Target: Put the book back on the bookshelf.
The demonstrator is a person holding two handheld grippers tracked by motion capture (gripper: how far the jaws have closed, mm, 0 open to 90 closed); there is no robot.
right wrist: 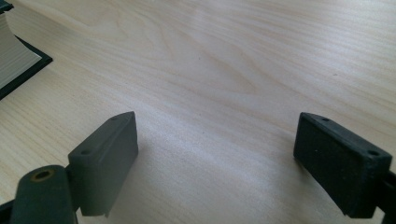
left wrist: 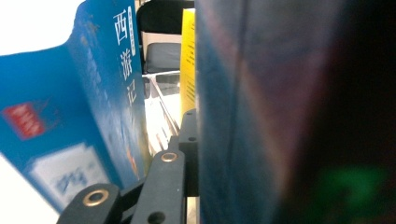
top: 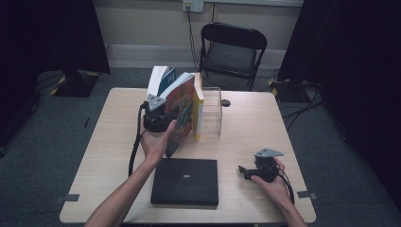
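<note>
An orange-covered book (top: 183, 105) stands tilted on the table among upright books, and my left gripper (top: 165, 113) is shut on its cover from the near side. In the left gripper view that cover (left wrist: 261, 116) rises close on the right, one black jaw lies against it, and the other jaw is hidden behind it. A blue-and-white book (top: 161, 78) (left wrist: 88, 112) leans just to the left. A yellow book (top: 199, 111) (left wrist: 188, 60) stands on the other side. My right gripper (top: 244, 171) (right wrist: 215, 149) rests low over the bare wood at the near right, open, nothing between its jaws.
A clear acrylic stand (top: 213, 109) backs the books on their right. A black book (top: 185, 181) (right wrist: 18, 65) lies flat at the table's (top: 250, 127) near edge between my forearms. A small dark object (top: 225, 102) sits by the stand. A black folding chair (top: 231, 49) stands behind the table.
</note>
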